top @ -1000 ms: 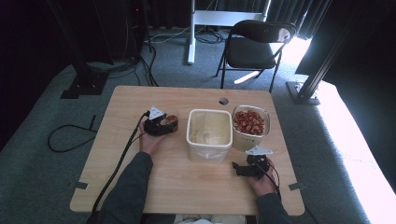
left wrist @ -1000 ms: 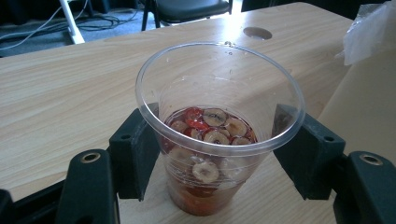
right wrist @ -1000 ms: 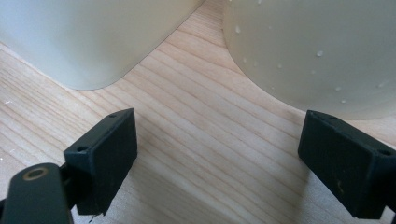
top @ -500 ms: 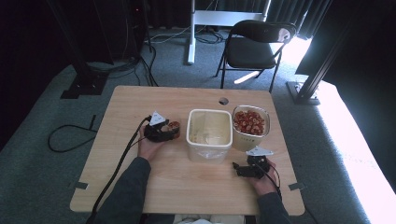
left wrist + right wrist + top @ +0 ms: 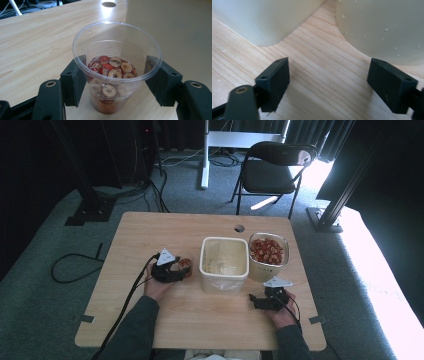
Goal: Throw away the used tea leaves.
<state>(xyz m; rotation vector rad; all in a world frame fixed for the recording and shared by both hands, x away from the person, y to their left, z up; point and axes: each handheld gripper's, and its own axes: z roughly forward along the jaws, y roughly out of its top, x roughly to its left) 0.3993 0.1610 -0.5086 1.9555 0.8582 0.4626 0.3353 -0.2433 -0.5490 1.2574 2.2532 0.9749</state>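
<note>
One clear cup [image 5: 116, 67] stands on the tabletop [image 5: 150, 232], left of centre, and the left gripper [image 5: 172, 269] pinches it, one black jaw pressed to each side of its wall. Red and pale fruit slices [image 5: 113, 68] float in liquid in its lower half.

Two more containers stand in a row toward the right edge: one square white tub [image 5: 224, 264] at the middle, and one round tub [image 5: 267, 257] heaped with the same red slices, just beside it.

The right gripper [image 5: 260, 301] lies low near the front right corner, its jaws spread with bare wood between them; they have just been closing a little. It points at the gap between the two tubs.

One round hole [image 5: 239, 228] sits near the back edge.
</note>
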